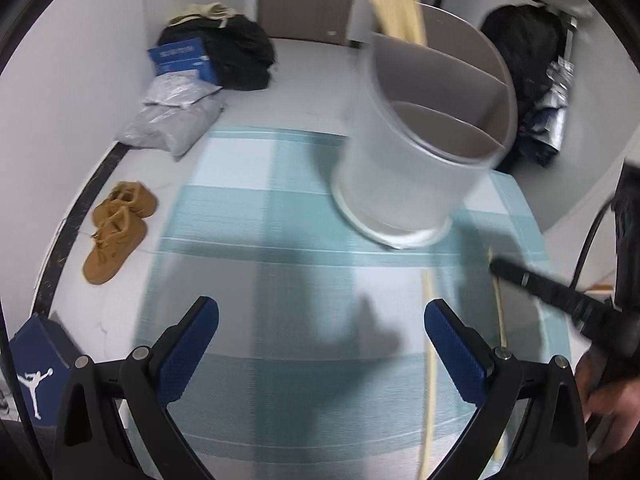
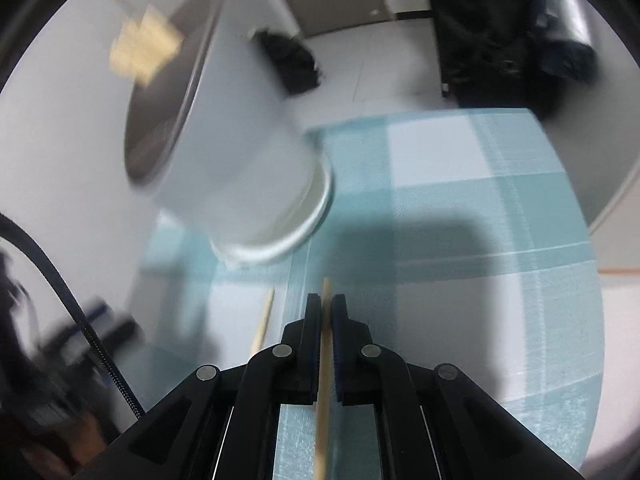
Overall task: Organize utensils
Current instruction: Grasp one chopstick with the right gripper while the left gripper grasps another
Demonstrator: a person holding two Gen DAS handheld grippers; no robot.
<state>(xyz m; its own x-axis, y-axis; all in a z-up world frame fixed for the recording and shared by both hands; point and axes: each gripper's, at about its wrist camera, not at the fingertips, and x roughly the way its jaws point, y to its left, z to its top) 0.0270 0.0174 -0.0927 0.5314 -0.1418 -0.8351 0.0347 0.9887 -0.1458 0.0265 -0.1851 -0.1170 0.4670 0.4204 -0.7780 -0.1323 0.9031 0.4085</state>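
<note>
Left gripper [image 1: 320, 352]: jaws wide apart, nothing between the pads, above the checked mat [image 1: 248, 216]. Right gripper [image 2: 327, 312]: jaws pinched together on one chopstick [image 2: 323, 384], which runs lengthwise between the pads, tip poking out ahead. Second chopstick [image 2: 262, 322] lies loose on the mat just to its left. Holder [image 1: 420, 160]: white, round, divided into compartments, stands on the mat's far part; a bundle of chopsticks [image 1: 394, 4] sticks out of its rear compartment. Both views blurred. Tan shoes [image 1: 116, 228] on the floor
</note>
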